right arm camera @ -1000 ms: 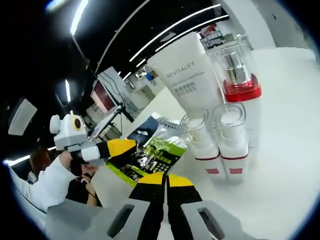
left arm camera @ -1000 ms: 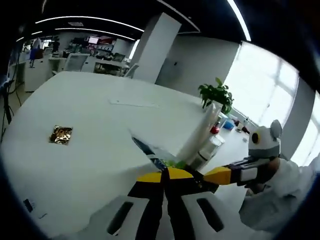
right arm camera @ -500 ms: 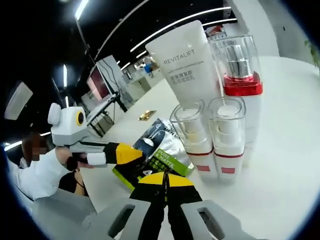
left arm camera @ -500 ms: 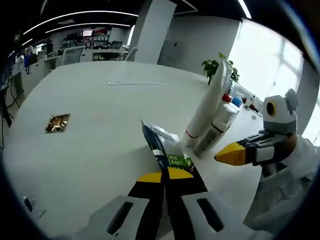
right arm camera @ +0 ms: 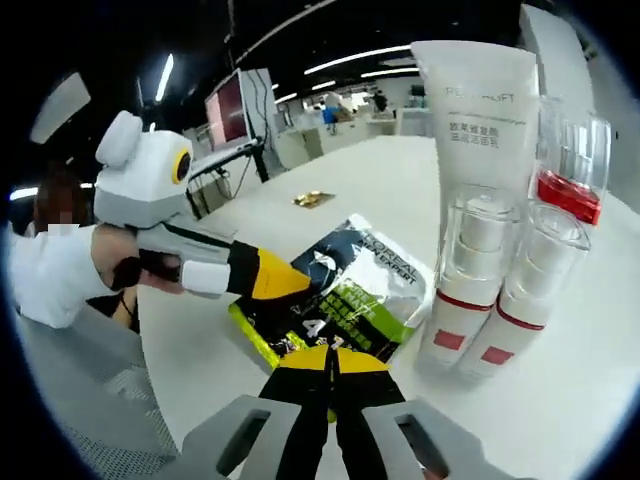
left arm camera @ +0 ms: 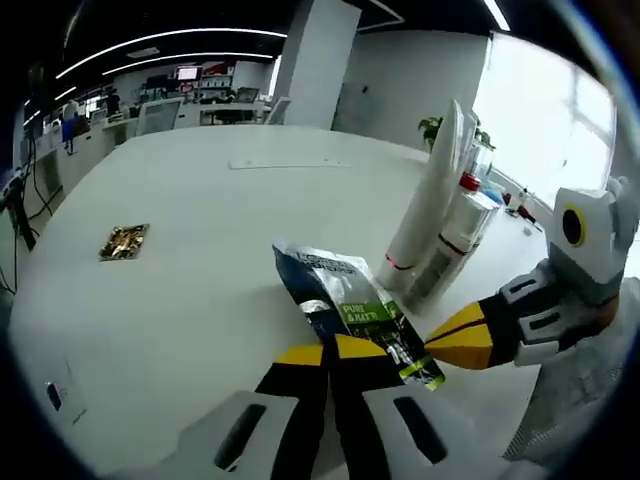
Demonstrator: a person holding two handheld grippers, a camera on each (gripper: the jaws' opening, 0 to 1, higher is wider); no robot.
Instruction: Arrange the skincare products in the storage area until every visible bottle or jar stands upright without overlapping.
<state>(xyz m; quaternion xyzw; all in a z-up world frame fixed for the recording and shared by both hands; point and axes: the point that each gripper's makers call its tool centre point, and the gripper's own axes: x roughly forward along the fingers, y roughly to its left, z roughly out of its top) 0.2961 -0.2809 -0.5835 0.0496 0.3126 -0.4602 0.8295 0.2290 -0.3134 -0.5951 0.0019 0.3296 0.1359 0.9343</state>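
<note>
A dark and green sachet lies tilted on the white table, and my left gripper is shut on its near edge. In the right gripper view the same sachet spreads ahead of my right gripper, whose jaws are shut with their tips at its edge. The left gripper reaches in there from the left. The right gripper enters the left gripper view beside the sachet's corner. Upright stand a white tube, two pump bottles and a red-collared bottle. The tube rises behind the sachet.
A small gold foil packet lies alone on the white table, far left of the sachet; the gold packet is also beyond it. A potted plant stands behind the bottles. A person's white sleeve is at the left.
The sachet, held raised a second ago, has come down flatter onto the table. The right gripper has drawn closer to the sachet's edge. The bottles have not moved.
</note>
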